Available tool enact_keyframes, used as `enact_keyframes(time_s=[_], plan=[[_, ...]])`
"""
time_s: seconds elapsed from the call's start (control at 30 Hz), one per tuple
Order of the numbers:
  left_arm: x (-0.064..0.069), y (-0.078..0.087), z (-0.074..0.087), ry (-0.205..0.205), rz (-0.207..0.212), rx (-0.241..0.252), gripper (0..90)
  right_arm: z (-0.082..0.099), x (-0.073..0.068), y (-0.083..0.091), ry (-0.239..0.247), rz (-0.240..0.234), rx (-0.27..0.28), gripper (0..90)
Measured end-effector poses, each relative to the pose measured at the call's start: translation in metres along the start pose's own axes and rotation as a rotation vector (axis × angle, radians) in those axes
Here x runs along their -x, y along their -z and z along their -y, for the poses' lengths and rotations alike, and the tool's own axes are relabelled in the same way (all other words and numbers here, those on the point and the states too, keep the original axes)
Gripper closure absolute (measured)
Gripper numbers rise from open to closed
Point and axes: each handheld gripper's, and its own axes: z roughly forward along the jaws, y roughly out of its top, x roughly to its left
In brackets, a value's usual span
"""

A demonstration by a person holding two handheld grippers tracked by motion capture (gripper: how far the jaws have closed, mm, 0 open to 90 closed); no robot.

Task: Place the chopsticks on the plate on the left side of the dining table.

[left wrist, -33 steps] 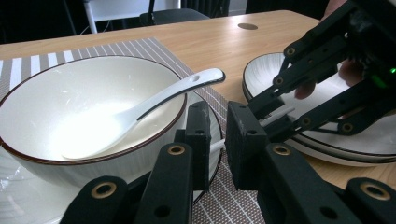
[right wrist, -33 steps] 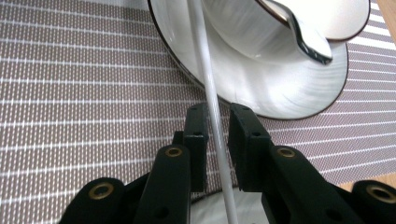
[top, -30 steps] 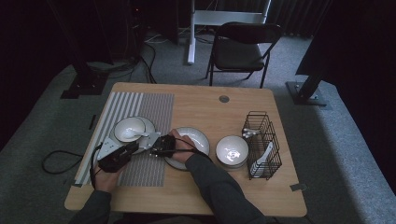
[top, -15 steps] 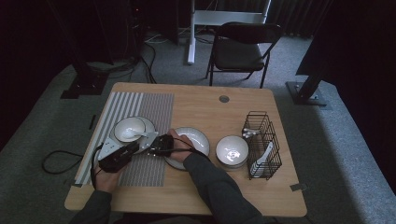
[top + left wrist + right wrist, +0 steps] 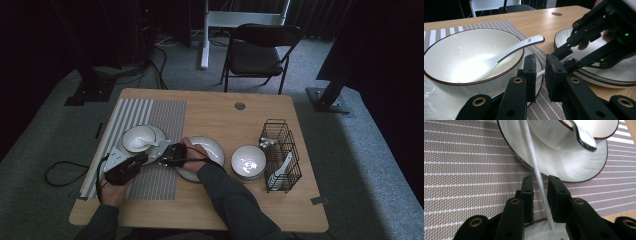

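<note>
Both tools—left [image 5: 539,75], right [image 5: 539,197]—flank one chopstick [image 5: 534,162], jaws narrow, right's just eased open; lay it flat beside the plate [image 5: 574,170]—no tilting.

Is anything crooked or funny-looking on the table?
One thing: a thin white stick lies slanted, one end up on the plate under the bowl, and it runs between both pairs of jaws. The spoon sits in the bowl, handle over the rim. Nothing looks spilled or broken.

A spoon [image 5: 499,58] lies in the bowl [image 5: 471,60] on a plate [image 5: 574,167] on the placemat [image 5: 155,182].
</note>
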Motion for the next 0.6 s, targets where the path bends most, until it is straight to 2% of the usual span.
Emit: enact_keyframes(time_s=[0.27, 0.6], plan=[[0.0011, -0.0013, 0.0001, -0.001, 0.001, -0.004, 79.7, 0.0067, 0.0013, 0.0055, 0.003, 0.004, -0.006, 79.9], [0.0001, 0.0001, 0.0003, 0.000, -0.001, -0.001, 79.4, -0.0017, 0.0006, -0.0022, 0.026, -0.006, -0.012, 80.7]])
